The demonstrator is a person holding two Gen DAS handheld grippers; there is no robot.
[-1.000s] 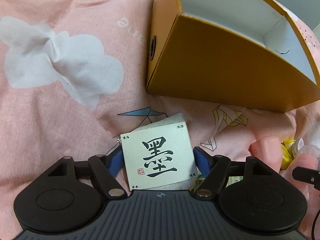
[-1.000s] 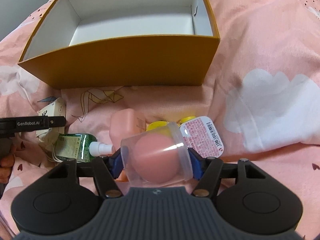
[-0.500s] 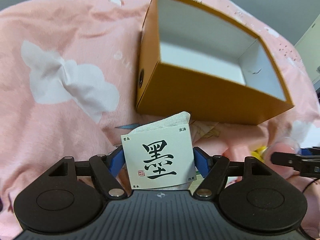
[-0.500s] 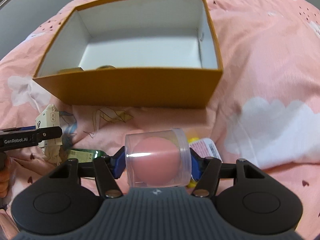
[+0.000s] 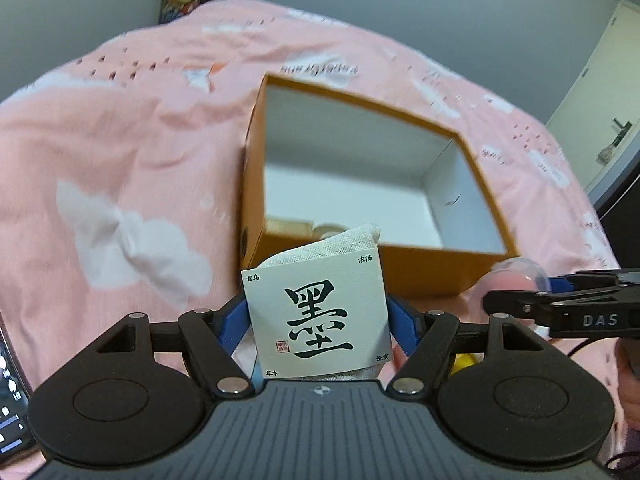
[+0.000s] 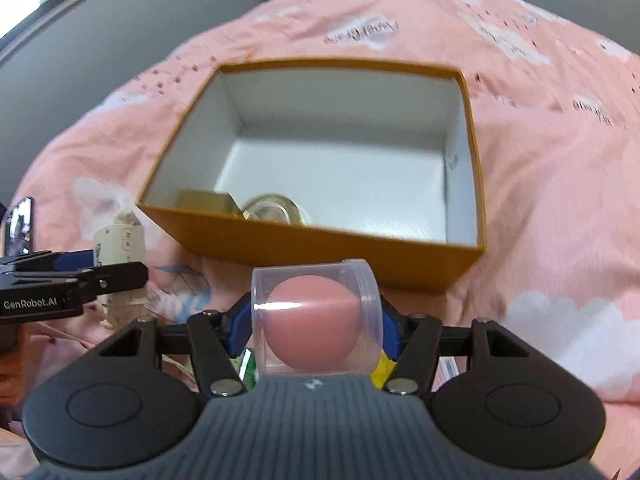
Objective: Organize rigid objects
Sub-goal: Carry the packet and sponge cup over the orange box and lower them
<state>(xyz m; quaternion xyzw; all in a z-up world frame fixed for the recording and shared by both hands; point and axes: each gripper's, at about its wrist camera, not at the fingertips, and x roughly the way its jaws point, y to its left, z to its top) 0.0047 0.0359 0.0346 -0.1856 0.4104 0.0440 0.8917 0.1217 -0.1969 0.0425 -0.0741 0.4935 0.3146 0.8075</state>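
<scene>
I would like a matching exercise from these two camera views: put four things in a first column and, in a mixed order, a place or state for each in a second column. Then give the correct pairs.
Column one
1. white card with a black character
2. clear case with a pink ball
3. orange box
4. round metal tin

Column two
A. lying inside the box, near its front wall
B. standing open on the pink blanket
C. held in the left gripper
D. held in the right gripper

Pairs: 1-C, 2-D, 3-B, 4-A
</scene>
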